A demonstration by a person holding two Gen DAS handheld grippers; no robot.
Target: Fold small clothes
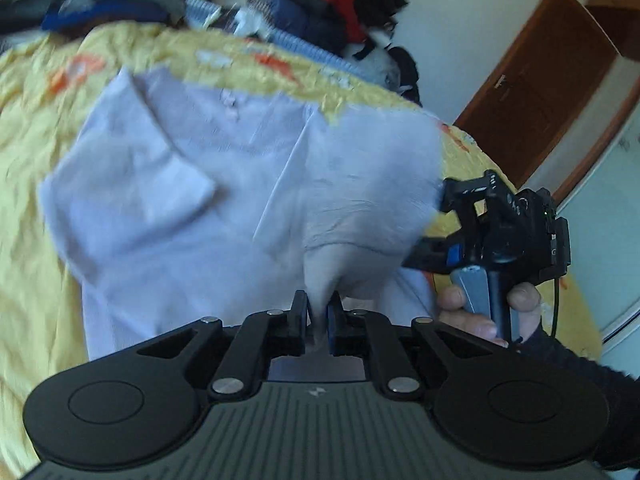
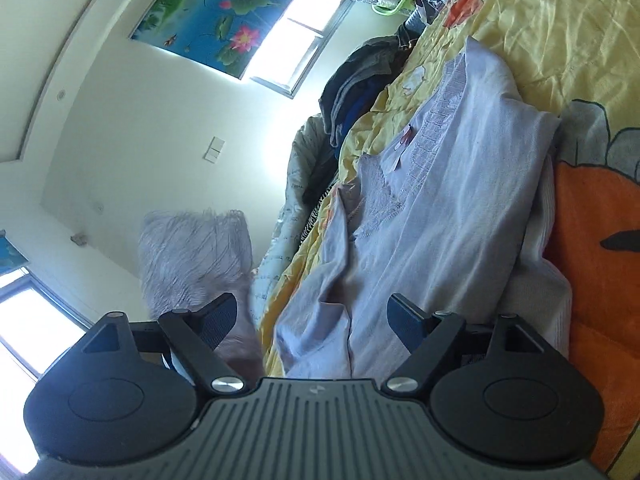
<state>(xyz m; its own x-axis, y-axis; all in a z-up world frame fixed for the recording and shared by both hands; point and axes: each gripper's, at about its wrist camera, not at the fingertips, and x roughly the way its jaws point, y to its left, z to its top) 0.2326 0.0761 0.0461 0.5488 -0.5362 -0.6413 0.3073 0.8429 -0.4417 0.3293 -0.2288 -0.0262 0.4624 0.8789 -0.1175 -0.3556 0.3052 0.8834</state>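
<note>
A pale lavender small shirt [image 1: 192,184] with a lace neckline lies spread on the yellow bedspread [image 1: 36,208]. My left gripper [image 1: 319,312] is shut on a bunched fold of the shirt, which it holds lifted above the rest of the cloth. At the shirt's right edge my right gripper [image 1: 436,228] stands open, held by a person's hand [image 1: 480,312]. In the right wrist view the right gripper [image 2: 312,300] is open, with the shirt [image 2: 440,208] lying ahead between its fingers but not pressed. The lifted, blurred part of the shirt [image 2: 192,256] hangs to the left.
A pile of dark, blue and red clothes [image 1: 312,8] lines the far edge of the bed. A brown door [image 1: 540,92] stands to the right. The bedspread has an orange cartoon print [image 2: 600,248]. A bright window [image 2: 296,32] is beside a lotus picture.
</note>
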